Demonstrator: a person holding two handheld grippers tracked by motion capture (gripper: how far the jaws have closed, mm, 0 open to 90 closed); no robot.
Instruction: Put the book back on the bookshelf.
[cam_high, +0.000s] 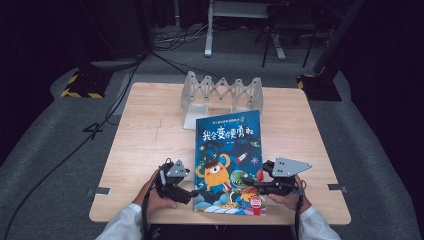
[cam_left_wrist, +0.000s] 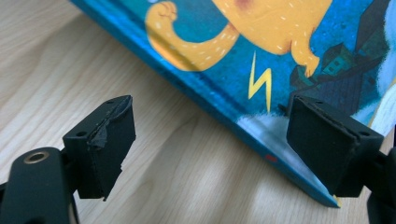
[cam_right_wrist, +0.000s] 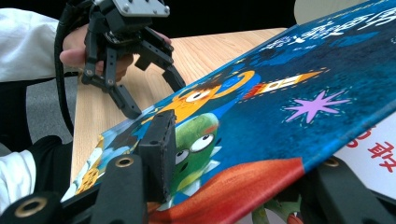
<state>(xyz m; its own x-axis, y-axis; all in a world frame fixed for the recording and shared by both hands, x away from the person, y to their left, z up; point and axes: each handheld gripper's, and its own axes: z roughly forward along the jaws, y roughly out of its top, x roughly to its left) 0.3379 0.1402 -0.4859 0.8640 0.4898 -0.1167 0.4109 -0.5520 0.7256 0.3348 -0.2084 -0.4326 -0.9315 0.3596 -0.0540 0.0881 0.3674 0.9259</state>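
Right gripper view shows your right gripper pinching the book's lifted cover at the table's near edge; keep the left gripper, jaws spread, steadying the spine.

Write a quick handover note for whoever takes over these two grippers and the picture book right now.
Left gripper: open, jaws straddling the picture book's near left corner, one over the cover, one over the bare table; not gripping.
Right gripper: at the book's right edge, one jaw on top of the front cover, which is tilted up off the white page beneath; firm grip cannot be told.
Book: near the table's front edge, title facing up. White folding rack stands behind it.
Done: cover lifted slightly.
Left: probably open the book fully or lift it; steady the left corner first.
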